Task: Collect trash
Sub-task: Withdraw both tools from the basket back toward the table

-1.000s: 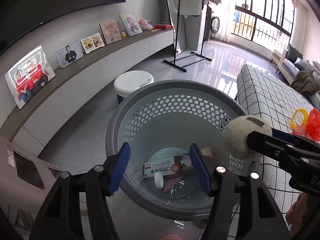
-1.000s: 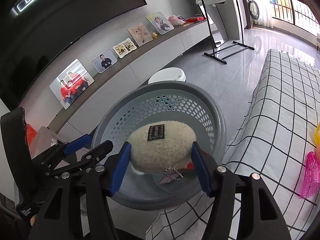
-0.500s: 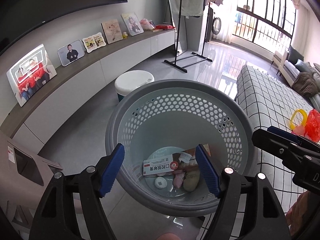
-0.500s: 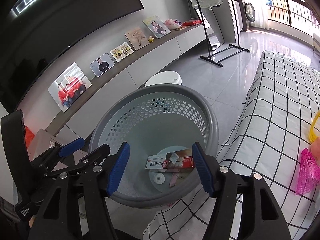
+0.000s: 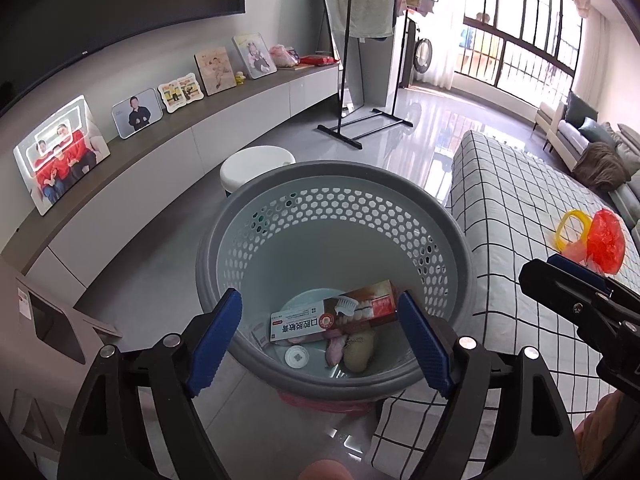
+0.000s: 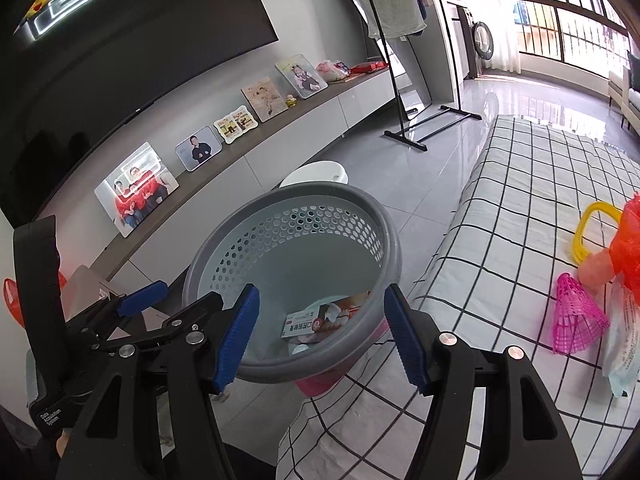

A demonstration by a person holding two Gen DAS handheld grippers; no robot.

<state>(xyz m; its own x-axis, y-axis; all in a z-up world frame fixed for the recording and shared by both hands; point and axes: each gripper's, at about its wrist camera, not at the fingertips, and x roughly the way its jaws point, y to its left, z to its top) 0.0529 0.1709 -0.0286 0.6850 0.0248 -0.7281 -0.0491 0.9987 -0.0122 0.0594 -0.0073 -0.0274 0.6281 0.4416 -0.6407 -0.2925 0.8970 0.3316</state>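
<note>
A grey perforated trash basket stands on the floor beside the checked bed; it also shows in the right wrist view. Inside lie a toothpaste box, a cream plush ball, a pink scrap and a white disc. My left gripper is open and empty above the basket's near rim. My right gripper is open and empty over the basket's near edge. A pink shuttlecock, a yellow ring and an orange bag lie on the bed.
The checked bed runs along the right. A white stool stands behind the basket. A low cabinet with photo frames lines the left wall. A clothes rack stands farther back. A cardboard box is at left.
My right gripper opened and dropped the cream plush ball, which now lies in the basket. The right gripper then drew back toward the bed. My left gripper widened slightly.
</note>
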